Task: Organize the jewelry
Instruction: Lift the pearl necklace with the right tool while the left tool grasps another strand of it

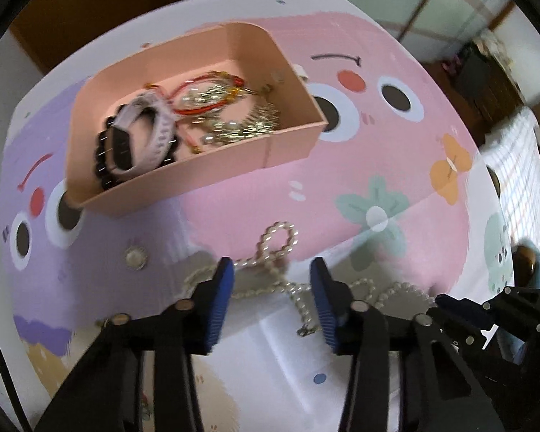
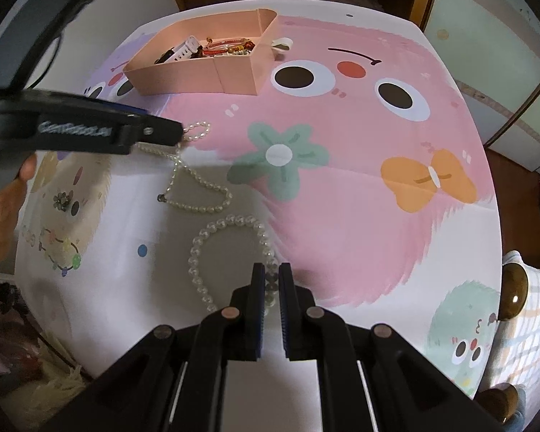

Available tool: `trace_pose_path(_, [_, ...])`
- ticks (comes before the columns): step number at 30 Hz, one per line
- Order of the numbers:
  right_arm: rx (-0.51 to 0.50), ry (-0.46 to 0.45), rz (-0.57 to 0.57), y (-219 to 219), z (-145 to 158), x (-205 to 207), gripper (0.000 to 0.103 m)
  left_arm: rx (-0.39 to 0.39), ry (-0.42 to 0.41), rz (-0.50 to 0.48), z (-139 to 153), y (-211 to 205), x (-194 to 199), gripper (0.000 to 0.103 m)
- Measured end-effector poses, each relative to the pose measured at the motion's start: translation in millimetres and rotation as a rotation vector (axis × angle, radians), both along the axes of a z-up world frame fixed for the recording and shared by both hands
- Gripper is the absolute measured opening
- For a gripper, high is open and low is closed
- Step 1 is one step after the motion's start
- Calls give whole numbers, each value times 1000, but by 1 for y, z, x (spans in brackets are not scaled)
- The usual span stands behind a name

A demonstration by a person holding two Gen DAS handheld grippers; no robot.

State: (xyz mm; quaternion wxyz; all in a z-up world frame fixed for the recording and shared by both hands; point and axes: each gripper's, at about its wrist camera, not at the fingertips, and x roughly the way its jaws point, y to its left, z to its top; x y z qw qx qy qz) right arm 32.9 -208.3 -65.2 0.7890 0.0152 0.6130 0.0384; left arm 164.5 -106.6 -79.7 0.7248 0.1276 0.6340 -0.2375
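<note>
Closest to the right wrist lens, the right gripper (image 2: 269, 280) has its blue-padded black fingers drawn narrow around the near side of a large-beaded pearl bracelet (image 2: 198, 248), whose beads sit between the pads while the rest of the loop lies flat on the cartoon-printed pink and white tablecloth (image 2: 342, 216). Just beyond that bracelet, a long thin pearl necklace (image 2: 194, 187) trails in loose loops across the cloth. Its far loop lies at the tip of the left gripper (image 1: 271, 273), which reaches in from the left side of that view. From the left wrist camera, the left gripper's fingers stand wide apart and grip nothing, with the necklace's small loop (image 1: 279, 241) showing just past the gap between them and more of the strand running beneath. A round pearl stud with a metal rim (image 1: 136, 257) rests on the cloth to the left of those fingers. Farther back sits an open rectangular pink cardboard box (image 1: 291, 144) holding a white-strapped watch (image 1: 151, 126), a black bead bracelet (image 1: 99, 151), red cord bracelets (image 1: 194, 97) and a tangle of silvery chains (image 1: 248, 124). Near the left edge of the right wrist view lies a small dark flower-shaped brooch (image 2: 62, 199) and a pastel bead bracelet (image 2: 59, 252), well apart from the box.
</note>
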Motion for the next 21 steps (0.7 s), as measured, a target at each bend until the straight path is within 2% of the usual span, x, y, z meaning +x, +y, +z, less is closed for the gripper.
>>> trace_pose_path(5, [23,-1,-6,-2,2,2,7,57,73,-146,-13,-22,1,37])
trace_pose_path(8, [38,-3,-13,-3,3,3,7,107,68,-213,-16,-32,2,36])
trace_pose_path(16, [53,9,-21,-3,1,5,7,174,60,-267,-19,-47,14,25])
trace_pose_path(21, [57,12,-24,-4,1,5,7,216,54,-302,-21,-67,22,23])
